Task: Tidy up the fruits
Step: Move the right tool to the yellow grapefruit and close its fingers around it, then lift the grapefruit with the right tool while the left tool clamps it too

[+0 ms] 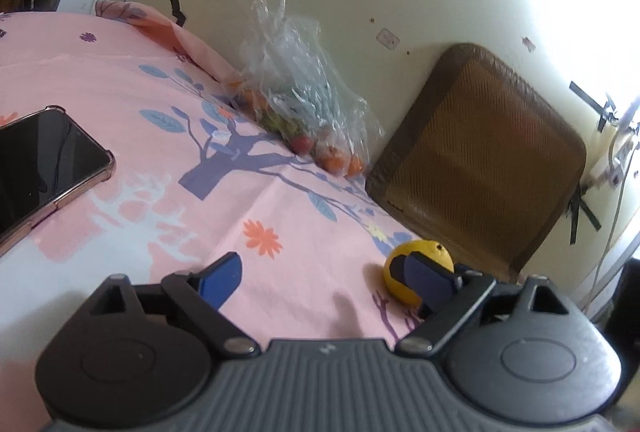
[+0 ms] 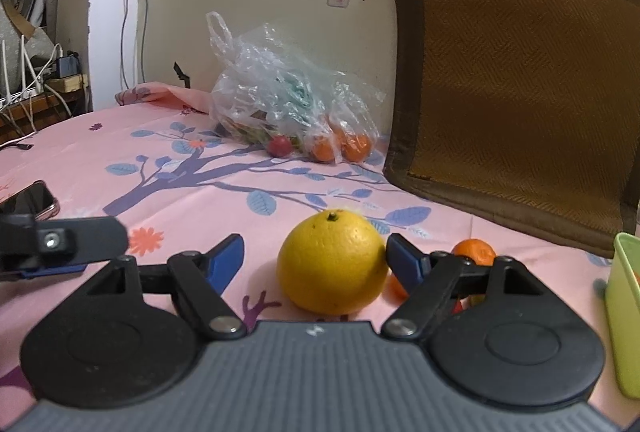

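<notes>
Mostly open pink floral bedsheet (image 2: 100,159) fills the left and centre; a brown woven mat (image 2: 516,79) leaning on the wall closes the upper right. Right gripper (image 2: 316,260): blue fingers spread wide around a large yellow citrus fruit (image 2: 334,264) at frame centre, right finger touching it, left finger apart. Left gripper (image 1: 324,276): fingers wide apart, nothing between; citrus sits behind its right finger. Clear plastic bag of fruit (image 2: 288,103) against the wall. Only right view shows small orange mandarin (image 2: 474,252) and lime-green container (image 2: 624,316), lower right. Black phone (image 1: 44,159) large at left view's left edge.
</notes>
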{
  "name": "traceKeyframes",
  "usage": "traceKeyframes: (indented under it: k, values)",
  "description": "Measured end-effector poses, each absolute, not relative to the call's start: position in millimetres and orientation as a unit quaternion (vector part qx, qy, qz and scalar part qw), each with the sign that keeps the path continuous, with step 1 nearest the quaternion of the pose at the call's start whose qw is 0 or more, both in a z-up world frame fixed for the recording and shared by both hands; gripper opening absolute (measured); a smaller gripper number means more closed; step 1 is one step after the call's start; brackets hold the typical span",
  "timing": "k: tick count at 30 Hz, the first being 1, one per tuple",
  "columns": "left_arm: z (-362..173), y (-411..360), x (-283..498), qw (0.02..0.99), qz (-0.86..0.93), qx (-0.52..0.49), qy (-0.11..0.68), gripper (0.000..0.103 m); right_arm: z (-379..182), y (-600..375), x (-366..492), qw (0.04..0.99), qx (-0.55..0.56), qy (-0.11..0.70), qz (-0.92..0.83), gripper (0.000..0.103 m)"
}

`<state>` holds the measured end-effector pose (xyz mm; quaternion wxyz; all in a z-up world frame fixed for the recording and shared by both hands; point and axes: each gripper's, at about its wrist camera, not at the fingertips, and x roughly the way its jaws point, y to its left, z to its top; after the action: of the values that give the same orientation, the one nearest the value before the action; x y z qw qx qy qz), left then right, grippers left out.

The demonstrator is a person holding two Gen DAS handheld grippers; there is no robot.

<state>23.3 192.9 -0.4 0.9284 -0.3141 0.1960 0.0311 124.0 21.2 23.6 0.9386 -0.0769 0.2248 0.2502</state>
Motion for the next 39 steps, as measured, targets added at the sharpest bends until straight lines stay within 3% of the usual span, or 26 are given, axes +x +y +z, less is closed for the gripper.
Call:
traceKeyframes:
  k: [7,8,9,15,22,34,39]
  values:
    - [-0.7,193.1,24.8,0.929,0.028,-0.313,0.194,0.092,17.1,15.4,138.9,0.934,-0.049,0.26,0.241,0.079]
    - [-0.6,192.7,25.3,0.93,0.028,-0.312,0.194,0.092,15.2,16.5,142.4,0.931,-0.049,0.273,0.239,0.076]
    - [-0.9,192.7,25.1,0.93,0.028,-0.31,0.194,0.092,14.0,17.6,144.3,0.931,-0.049,0.279,0.23,0.068]
    - [0.6,190.2,23.3,0.934,0.027,-0.303,0.187,0.092,16.4,7.5,129.2,0.93,-0.025,0.28,0.238,0.066]
    - [4.5,184.3,22.3,0.942,-0.004,-0.287,0.177,0.092,32.1,-41.4,52.9,0.925,-0.028,0.262,0.274,0.066]
    - [20.8,92.0,16.1,0.951,-0.191,-0.126,0.209,0.092,20.1,-143.6,-20.9,0.957,-0.024,0.256,0.134,0.066]
    - [27.0,35.7,22.2,0.91,-0.304,-0.117,0.255,0.078,12.1,-160.9,-23.6,0.956,-0.013,0.269,0.116,0.067]
